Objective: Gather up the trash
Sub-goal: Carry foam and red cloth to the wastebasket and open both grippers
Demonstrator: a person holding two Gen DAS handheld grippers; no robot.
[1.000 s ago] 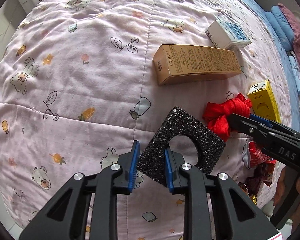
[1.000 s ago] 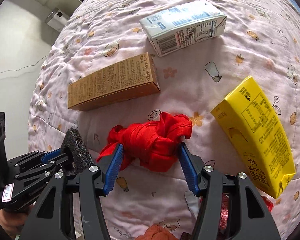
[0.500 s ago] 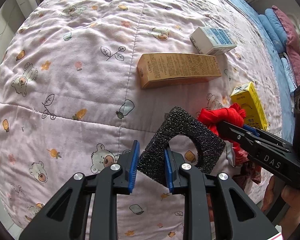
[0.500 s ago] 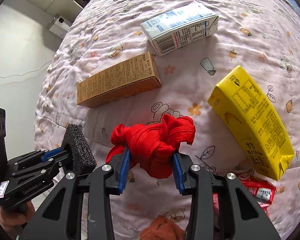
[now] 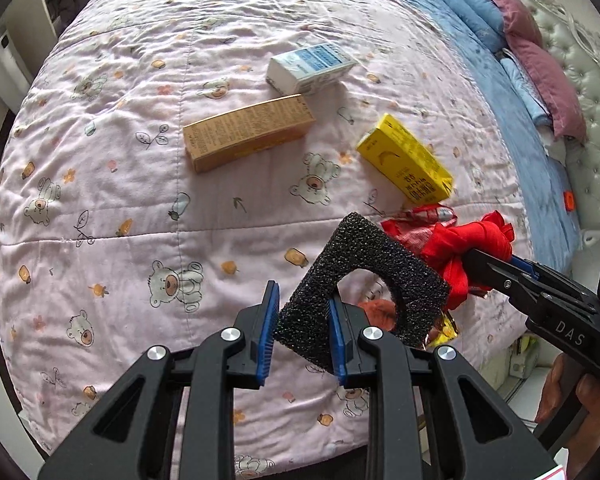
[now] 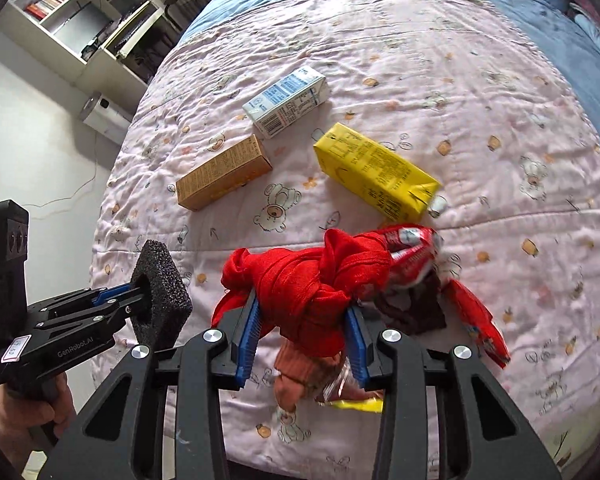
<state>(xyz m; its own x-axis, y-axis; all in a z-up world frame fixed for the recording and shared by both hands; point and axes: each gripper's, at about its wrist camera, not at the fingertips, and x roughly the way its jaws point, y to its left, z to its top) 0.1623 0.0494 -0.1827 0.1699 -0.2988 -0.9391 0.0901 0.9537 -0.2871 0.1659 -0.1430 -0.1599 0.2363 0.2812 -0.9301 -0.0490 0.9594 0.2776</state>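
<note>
While both point steeply down over the pink bear-print quilt, the left gripper pinches a black foam square with a hole, and the right gripper clamps a knotted red cloth bundle.

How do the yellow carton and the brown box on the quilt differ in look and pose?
The yellow carton is bright yellow with a folded gable end; the brown box is plain kraft brown with square ends and dense print. In the right wrist view the carton runs down to the right, the box down to the left. The carton lies beside the red wrappers; the box lies apart from them. Both lie flat on their sides, ungripped.
</note>
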